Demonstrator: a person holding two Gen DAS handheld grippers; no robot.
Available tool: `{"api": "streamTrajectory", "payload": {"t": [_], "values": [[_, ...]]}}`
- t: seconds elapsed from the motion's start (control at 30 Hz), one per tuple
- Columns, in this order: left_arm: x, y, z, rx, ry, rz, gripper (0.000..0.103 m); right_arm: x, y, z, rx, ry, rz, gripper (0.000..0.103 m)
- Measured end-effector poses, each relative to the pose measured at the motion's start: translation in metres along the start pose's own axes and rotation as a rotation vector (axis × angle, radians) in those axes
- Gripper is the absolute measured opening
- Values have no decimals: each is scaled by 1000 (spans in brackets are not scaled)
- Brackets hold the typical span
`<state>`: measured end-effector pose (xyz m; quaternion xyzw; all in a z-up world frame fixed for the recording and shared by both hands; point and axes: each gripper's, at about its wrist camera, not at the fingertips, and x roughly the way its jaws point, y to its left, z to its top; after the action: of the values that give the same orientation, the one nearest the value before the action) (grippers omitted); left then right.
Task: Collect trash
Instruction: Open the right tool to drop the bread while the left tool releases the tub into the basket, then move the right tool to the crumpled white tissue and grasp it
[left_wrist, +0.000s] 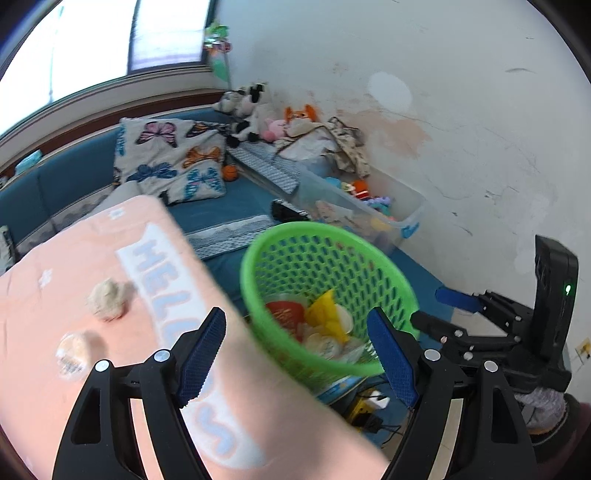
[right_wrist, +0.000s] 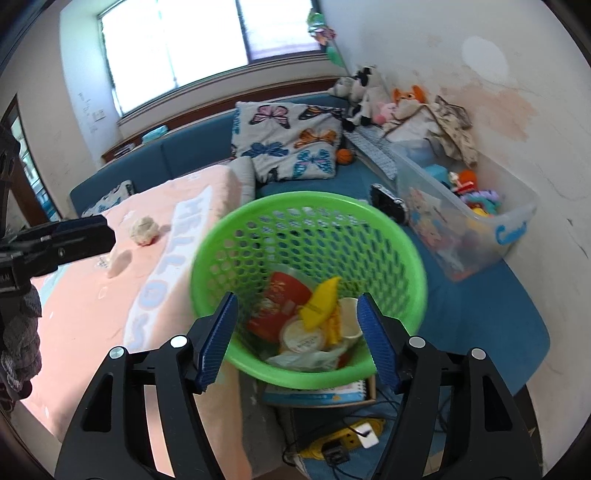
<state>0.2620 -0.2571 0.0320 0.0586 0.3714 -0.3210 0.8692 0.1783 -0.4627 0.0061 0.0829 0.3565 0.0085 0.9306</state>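
Two pieces of trash lie on the pink bed blanket (left_wrist: 55, 387): one crumpled beige paper ball (left_wrist: 107, 299) and one round clear plastic lid (left_wrist: 72, 355). One green perforated plastic basket (right_wrist: 399, 236), beside the bed edge, holds several wrappers. Both the left hand-held gripper (left_wrist: 295, 358) and the right hand-held gripper (right_wrist: 297, 339) are open, holding nothing.

a: the green perforated plastic basket (right_wrist: 310, 236) is smeared by motion, its rim soft in both views. the trash heaped inside, a red wrapper (right_wrist: 279, 302) and a yellow scrap (right_wrist: 321, 301), is too blurred to name.

b: the small round clear-lidded cup (left_wrist: 72, 352) on the pink blanket printed with pale blue letters (left_wrist: 48, 387) is a blur too; its label can't be read.

a: the blue-covered booklet (right_wrist: 314, 397) is mostly hidden under the basket.

b: both claws' arms are cut off by the lower edge.
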Motion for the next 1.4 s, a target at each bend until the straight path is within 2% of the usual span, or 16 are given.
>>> {"api": "streamTrajectory", "payload": {"t": [0.5, 0.93, 1.4], "values": [[-46, 98, -51, -150, 13, 167, 76, 39, 95, 24, -135, 27, 136, 69], [-86, 176, -88, -273, 11, 288, 76, 101, 172, 53, -214, 86, 244, 69], [-87, 222, -107, -332, 27, 299, 76, 191, 246, 78, -279, 162, 286, 69]]}}
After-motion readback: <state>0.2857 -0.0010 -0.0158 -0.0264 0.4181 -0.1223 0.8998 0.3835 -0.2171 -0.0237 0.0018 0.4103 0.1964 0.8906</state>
